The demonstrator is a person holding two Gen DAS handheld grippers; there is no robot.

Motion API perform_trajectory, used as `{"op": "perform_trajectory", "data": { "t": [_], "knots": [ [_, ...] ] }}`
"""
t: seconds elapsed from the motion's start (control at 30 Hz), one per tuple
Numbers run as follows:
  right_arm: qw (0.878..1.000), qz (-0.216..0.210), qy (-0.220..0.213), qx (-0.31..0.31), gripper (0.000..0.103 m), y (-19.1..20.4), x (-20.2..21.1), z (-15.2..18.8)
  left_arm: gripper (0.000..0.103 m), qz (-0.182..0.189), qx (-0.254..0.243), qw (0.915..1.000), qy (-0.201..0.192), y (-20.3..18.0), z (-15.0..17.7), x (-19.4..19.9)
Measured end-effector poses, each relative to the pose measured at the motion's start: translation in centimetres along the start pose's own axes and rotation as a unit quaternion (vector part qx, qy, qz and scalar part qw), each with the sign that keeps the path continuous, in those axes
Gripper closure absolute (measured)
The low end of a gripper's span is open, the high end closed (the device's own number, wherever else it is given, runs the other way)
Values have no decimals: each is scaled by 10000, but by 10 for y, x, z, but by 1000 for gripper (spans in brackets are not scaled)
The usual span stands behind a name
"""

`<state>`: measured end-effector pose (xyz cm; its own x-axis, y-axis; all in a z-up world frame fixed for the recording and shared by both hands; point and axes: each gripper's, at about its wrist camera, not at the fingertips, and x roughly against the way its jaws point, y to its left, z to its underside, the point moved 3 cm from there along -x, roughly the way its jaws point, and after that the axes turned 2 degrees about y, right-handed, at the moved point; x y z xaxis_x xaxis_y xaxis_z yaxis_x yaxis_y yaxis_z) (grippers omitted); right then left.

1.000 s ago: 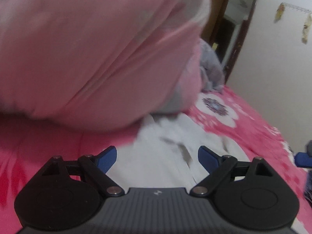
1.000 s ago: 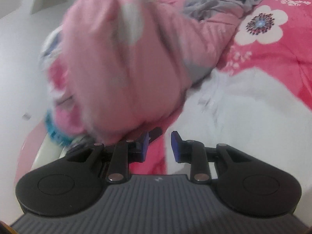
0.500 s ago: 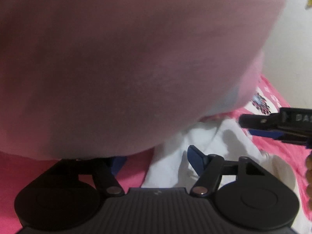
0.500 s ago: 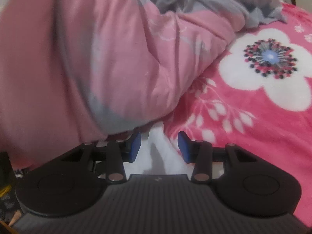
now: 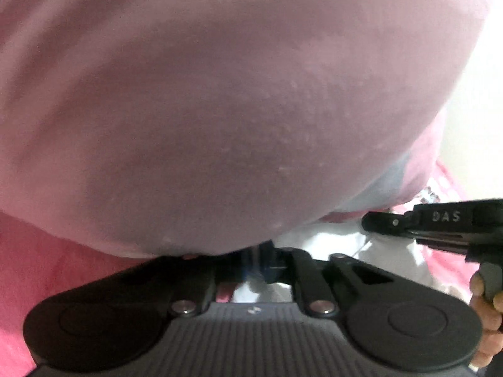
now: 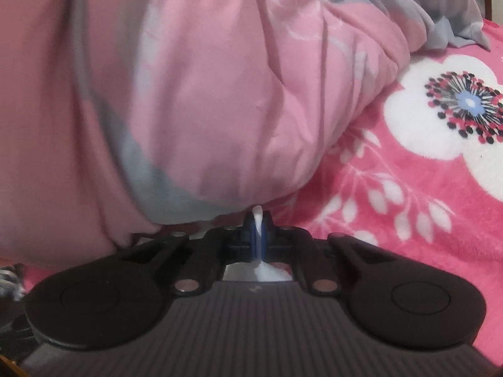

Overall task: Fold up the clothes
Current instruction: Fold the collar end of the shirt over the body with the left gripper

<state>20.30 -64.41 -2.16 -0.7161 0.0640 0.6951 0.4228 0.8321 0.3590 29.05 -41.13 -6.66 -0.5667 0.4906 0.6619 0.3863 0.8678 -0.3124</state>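
Both tools are clamped on the same white garment [image 6: 258, 220] that lies on the bed. From the right wrist camera, the right tool [image 6: 258, 235] has its blue pads [image 6: 253, 238] drawn tight together, with a thin fold of the white cloth pinched between them and poking up past the tips; more of the white cloth shows just under the tool's body. From the left wrist camera, the left tool [image 5: 256, 262] also has its fingers brought in narrow, and white cloth sits in the slim gap between them, though the tips are partly hidden under a big pink quilt [image 5: 235, 100] that bulges over them and is badly blurred. The white garment spreads out to the right of the left tool, wrinkled, reaching toward the right tool, which shows at the right edge of that view with the person's hand [image 5: 487, 311] wrapped around its handle. The pink quilt, with grey patches, is heaped just behind both tools and touches or nearly touches their tips. Under everything is a bright pink bedspread [image 6: 408, 188] printed with white leaves and a large white flower [image 6: 456, 110].
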Motion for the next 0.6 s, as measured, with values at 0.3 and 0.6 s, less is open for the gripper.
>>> {"op": "perform_trajectory", "data": {
  "t": [0.3, 0.6],
  "knots": [
    [9957, -478, -352, 716, 100, 21, 81, 17, 99, 617, -250, 9961, -582, -8, 23, 68],
    [9870, -11, 94, 1606, 76, 15, 166, 83, 77, 1142, -1030, 9866, -550, -16, 67, 148]
  ]
}}
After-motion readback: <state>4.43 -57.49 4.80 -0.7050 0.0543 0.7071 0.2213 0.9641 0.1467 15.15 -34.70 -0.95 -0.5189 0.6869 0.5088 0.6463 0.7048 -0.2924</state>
